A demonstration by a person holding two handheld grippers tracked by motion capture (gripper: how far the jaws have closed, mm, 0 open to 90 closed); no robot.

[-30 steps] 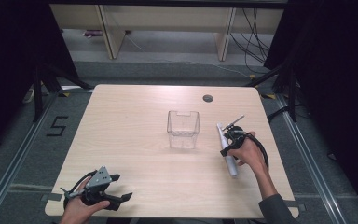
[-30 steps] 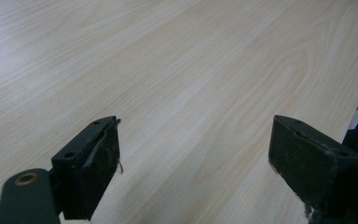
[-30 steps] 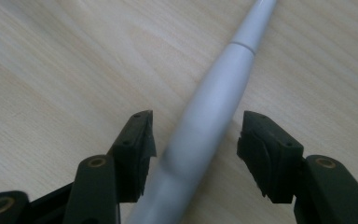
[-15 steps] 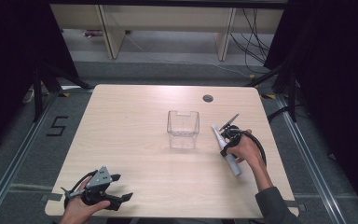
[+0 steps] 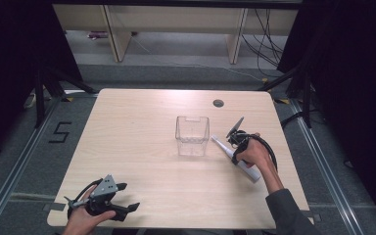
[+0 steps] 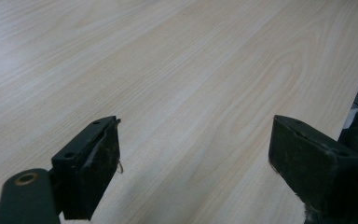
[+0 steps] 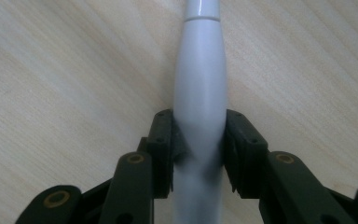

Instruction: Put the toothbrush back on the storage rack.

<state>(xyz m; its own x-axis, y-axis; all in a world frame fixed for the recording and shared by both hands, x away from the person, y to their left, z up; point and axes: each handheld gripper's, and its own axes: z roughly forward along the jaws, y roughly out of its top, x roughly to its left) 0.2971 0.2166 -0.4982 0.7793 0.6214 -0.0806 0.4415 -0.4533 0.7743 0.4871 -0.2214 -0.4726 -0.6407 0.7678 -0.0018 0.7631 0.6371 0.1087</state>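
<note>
Between the fingers of the right gripper [image 7: 199, 154], which have just been closing, the white toothbrush handle [image 7: 200, 84] lying on the surface [image 5: 142, 122] beside the clear box [image 5: 192, 135] is now clamped, ready for lifting, while the left gripper [image 6: 196, 172] hovers apart, empty.

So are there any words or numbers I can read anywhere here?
"5": a black number marked on the grey floor, left of the light wooden table.
The white plastic electric toothbrush handle in the right claw has no readable writing.
The clear plastic box has no label I can see.
</note>
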